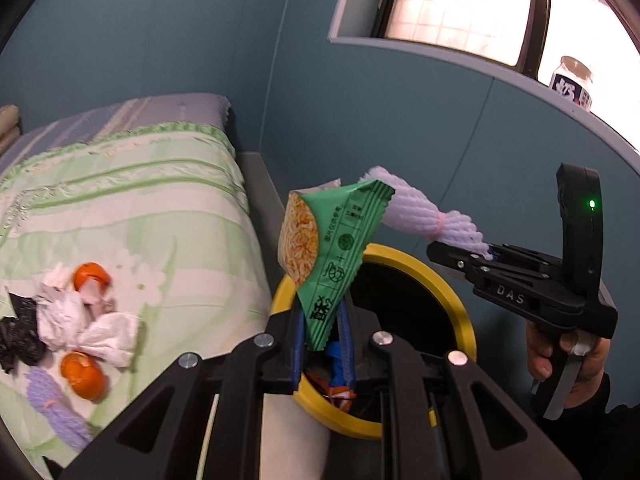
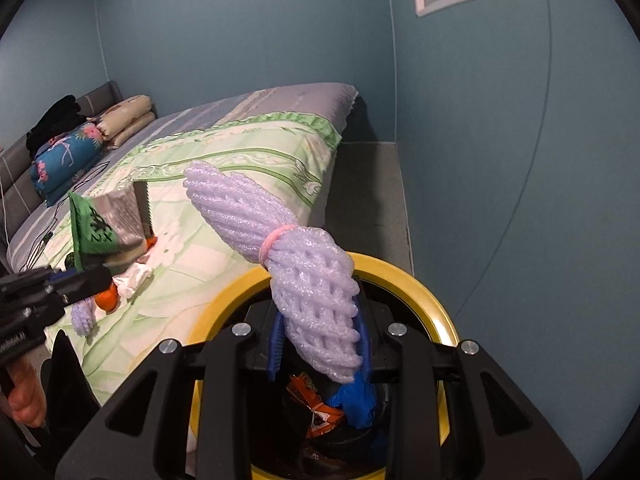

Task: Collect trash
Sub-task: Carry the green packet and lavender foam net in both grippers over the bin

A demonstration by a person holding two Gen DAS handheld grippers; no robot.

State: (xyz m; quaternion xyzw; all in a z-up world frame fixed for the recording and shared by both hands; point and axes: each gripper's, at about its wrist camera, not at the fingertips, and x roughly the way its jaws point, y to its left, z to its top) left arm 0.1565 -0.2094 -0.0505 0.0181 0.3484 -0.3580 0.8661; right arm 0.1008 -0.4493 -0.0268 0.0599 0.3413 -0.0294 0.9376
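My left gripper (image 1: pixel 322 344) is shut on a green snack wrapper (image 1: pixel 332 248), held upright above the near rim of a yellow-rimmed trash bin (image 1: pixel 460 292). My right gripper (image 2: pixel 320 350) is shut on a lilac foam fruit net (image 2: pixel 288 248) tied with a pink band, right over the bin (image 2: pixel 420 288), where an orange wrapper (image 2: pixel 320 412) and blue trash lie. On the bed are orange peels (image 1: pixel 90 276), crumpled tissues (image 1: pixel 80 320), black plastic (image 1: pixel 18 340) and a second lilac net (image 1: pixel 52 404). The right gripper (image 1: pixel 486 254) also shows in the left wrist view, the left gripper (image 2: pixel 80 276) in the right wrist view.
The bed (image 1: pixel 160 200) with a green floral cover fills the left side, with pillows and folded bedding (image 2: pixel 72 152) at its head. A blue wall stands close behind the bin. A jar (image 1: pixel 572 82) sits on the window sill at the upper right.
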